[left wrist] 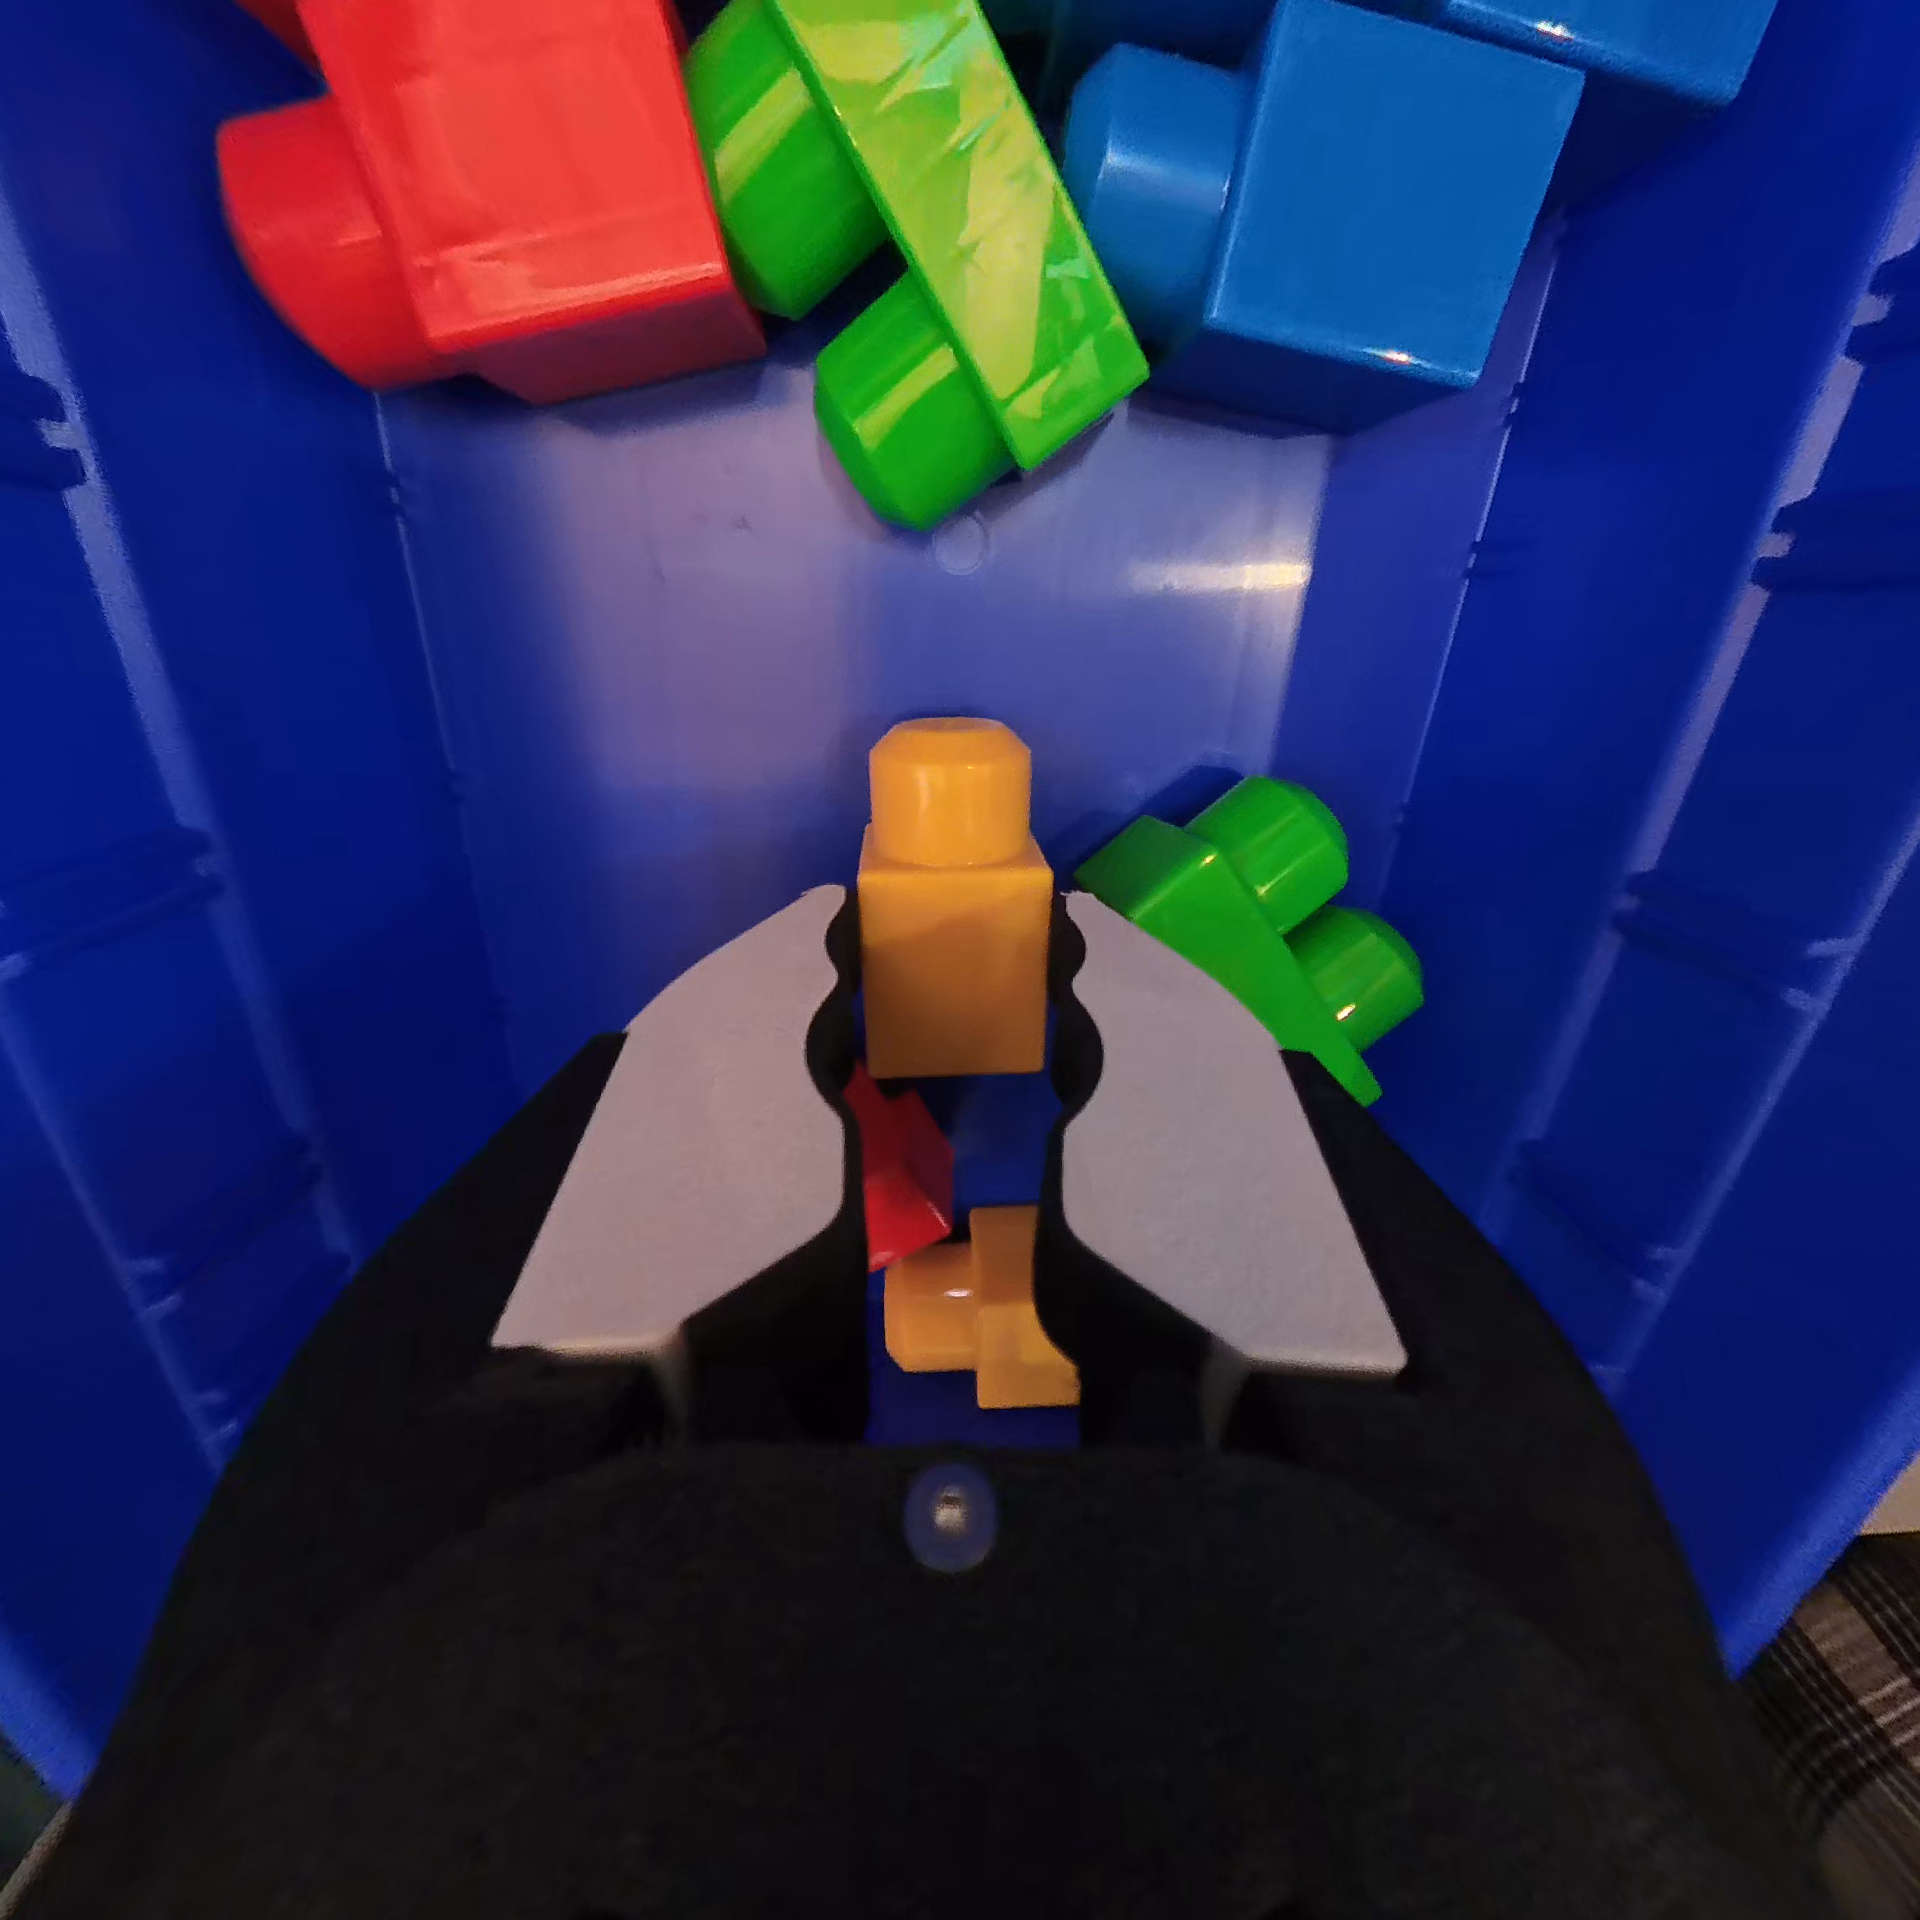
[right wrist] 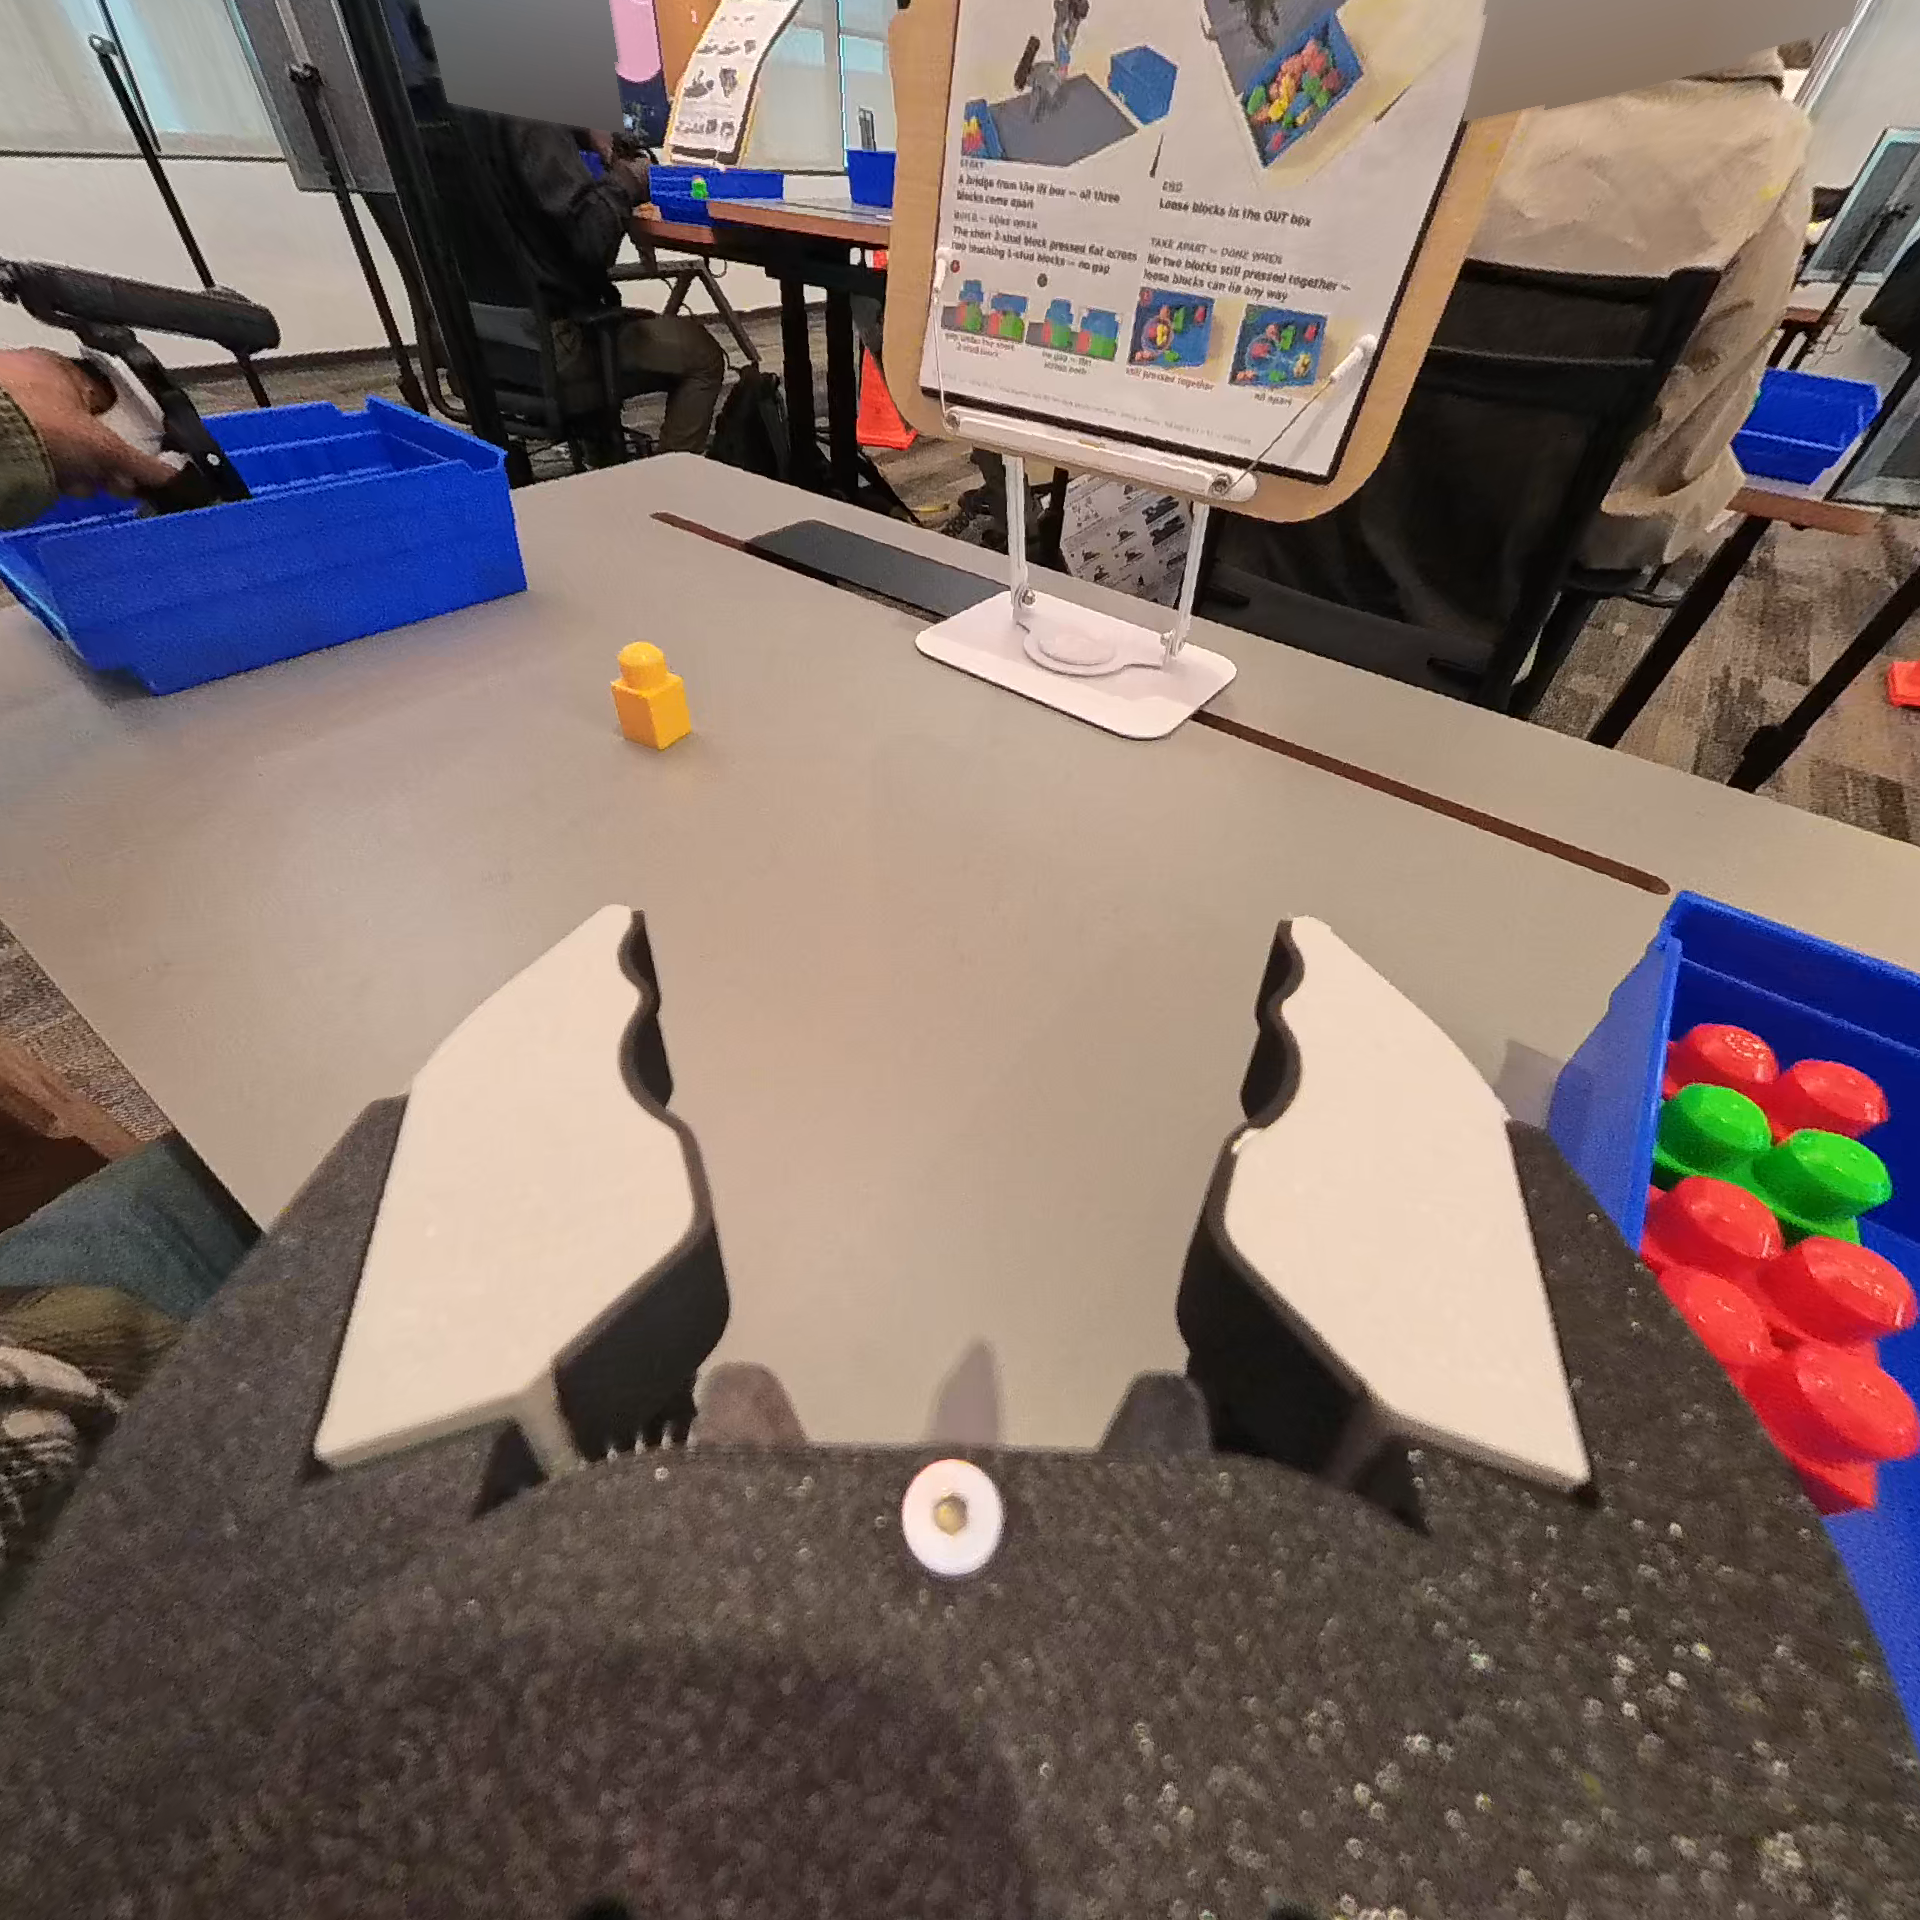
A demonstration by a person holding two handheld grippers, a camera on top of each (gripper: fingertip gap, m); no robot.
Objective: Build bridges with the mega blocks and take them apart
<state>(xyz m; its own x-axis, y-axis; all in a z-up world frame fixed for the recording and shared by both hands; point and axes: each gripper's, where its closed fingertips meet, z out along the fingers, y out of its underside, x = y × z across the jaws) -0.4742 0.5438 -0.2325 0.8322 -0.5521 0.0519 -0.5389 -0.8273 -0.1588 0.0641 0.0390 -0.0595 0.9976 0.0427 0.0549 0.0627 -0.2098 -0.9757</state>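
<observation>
In the left wrist view my left gripper (left wrist: 954, 925) is inside a blue bin (left wrist: 208, 727), shut on a yellow one-stud block (left wrist: 951, 940) with its stud pointing away. Below it lie a small red block (left wrist: 899, 1174) and another yellow block (left wrist: 977, 1314). A green two-stud block (left wrist: 1257, 914) lies just right of the fingers. Red (left wrist: 488, 197), green (left wrist: 935, 239) and blue (left wrist: 1340, 208) blocks lie at the bin's far end. In the right wrist view my right gripper (right wrist: 961, 935) is open and empty above the grey table (right wrist: 935, 831). A yellow one-stud block (right wrist: 649, 696) stands upright on the table.
The left bin (right wrist: 281, 551) sits at the table's far left with a hand and the other gripper (right wrist: 177, 457) in it. A second blue bin (right wrist: 1621, 1060) with red and green blocks (right wrist: 1787, 1226) is at the right. An instruction sheet on a white stand (right wrist: 1081, 655) stands behind. People sit at other tables. The tips of one gripper are about 75 cm away from the tips of the other.
</observation>
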